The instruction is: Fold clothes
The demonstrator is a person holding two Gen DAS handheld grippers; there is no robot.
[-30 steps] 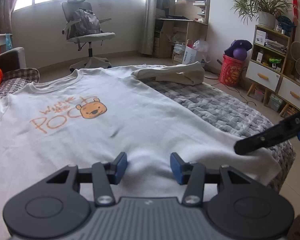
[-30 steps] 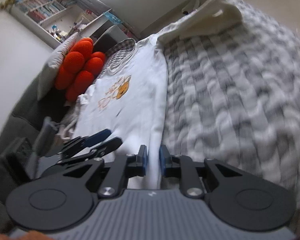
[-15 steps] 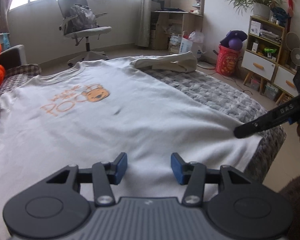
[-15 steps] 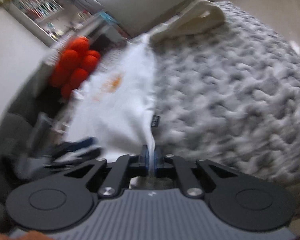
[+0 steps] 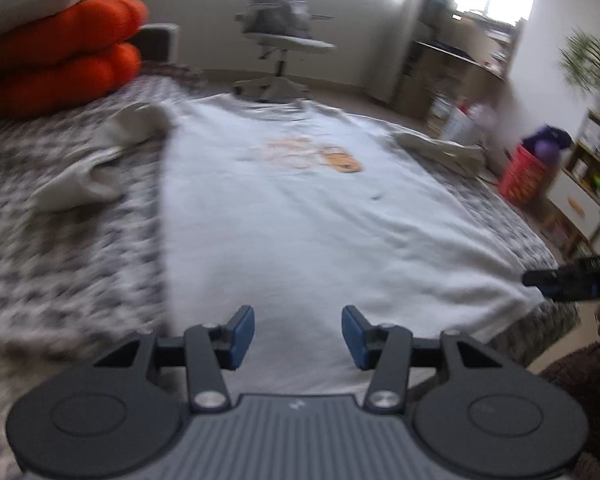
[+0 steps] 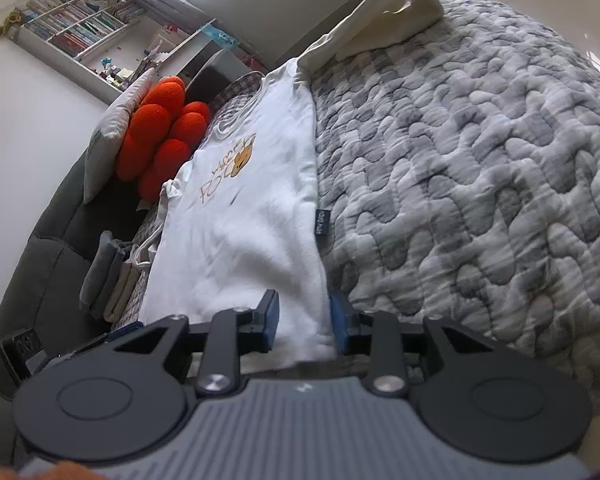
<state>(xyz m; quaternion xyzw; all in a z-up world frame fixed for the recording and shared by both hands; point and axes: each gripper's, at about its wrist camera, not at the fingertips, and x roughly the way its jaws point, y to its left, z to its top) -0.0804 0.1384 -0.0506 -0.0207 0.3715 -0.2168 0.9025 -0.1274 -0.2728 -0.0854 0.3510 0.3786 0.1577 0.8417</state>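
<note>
A white T-shirt [image 5: 300, 216] with an orange bear print lies flat, front up, on the grey quilted bed [image 5: 60, 248]. My left gripper [image 5: 298, 334] is open and empty over the shirt's bottom hem, near its left half. My right gripper [image 6: 304, 322] is open with its jaws on either side of the shirt's [image 6: 244, 232] bottom right corner; the cloth lies loose between them. The right gripper also shows in the left wrist view [image 5: 556, 280] at the shirt's right hem corner.
Orange cushions [image 5: 64, 56] and a pillow lie at the bed's head. A cream garment [image 6: 384, 12] lies beyond the shirt's shoulder, and crumpled cloth [image 5: 100, 160] on the shirt's left. Folded clothes [image 6: 108, 272] are stacked by the sofa. An office chair [image 5: 280, 32] and shelves stand behind.
My right gripper, shut on the shirt's corner half a second ago, has opened. My left gripper has swung left along the hem, still open.
</note>
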